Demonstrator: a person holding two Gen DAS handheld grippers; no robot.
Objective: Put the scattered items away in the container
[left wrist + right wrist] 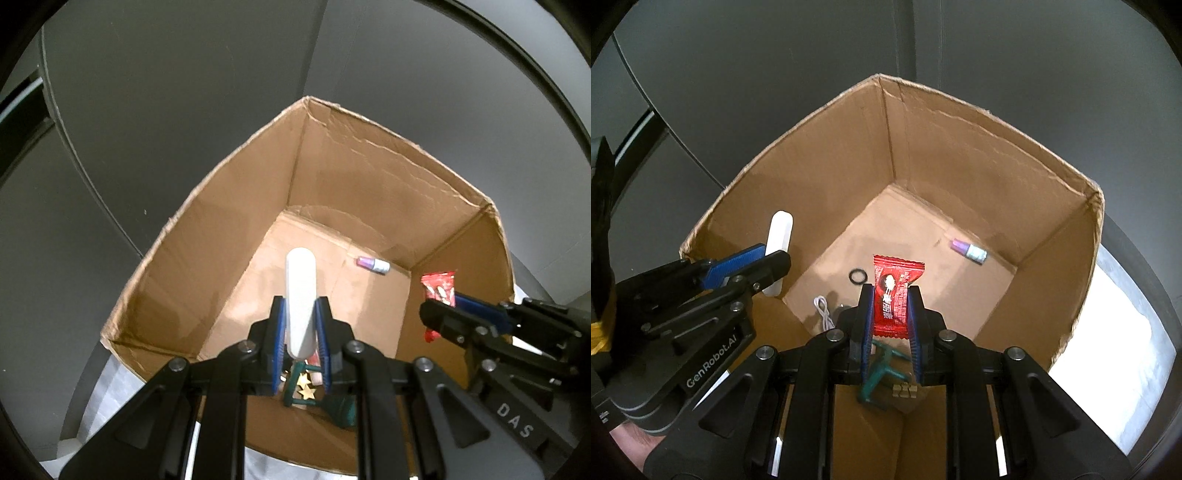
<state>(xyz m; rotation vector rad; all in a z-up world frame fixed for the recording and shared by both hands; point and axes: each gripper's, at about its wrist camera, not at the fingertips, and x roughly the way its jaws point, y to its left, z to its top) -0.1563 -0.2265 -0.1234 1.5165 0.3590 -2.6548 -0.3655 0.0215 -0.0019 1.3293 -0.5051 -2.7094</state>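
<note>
An open cardboard box (pixel 229 229) (pixel 979 155) stands below both grippers. My left gripper (pixel 300 314) is shut on a white rounded stick (pixel 301 295) and holds it over the box's near left side; it also shows in the right wrist view (pixel 779 236). My right gripper (pixel 890 306) is shut on a red candy packet (pixel 892 295) above the box's inside; the packet also shows in the left wrist view (pixel 439 288). On the box floor lie a small purple-and-white tube (pixel 967 252) (pixel 372 265), a black ring (pixel 857 276), a white cable (pixel 823 312) and a green frame (pixel 882 369) (pixel 314 391).
Gold stars (pixel 306 386) sit by the green frame. Small tan blocks (pixel 905 390) lie on the box floor near the front. A white surface (pixel 1126 332) shows right of the box. Dark grey walls (pixel 147 110) stand behind.
</note>
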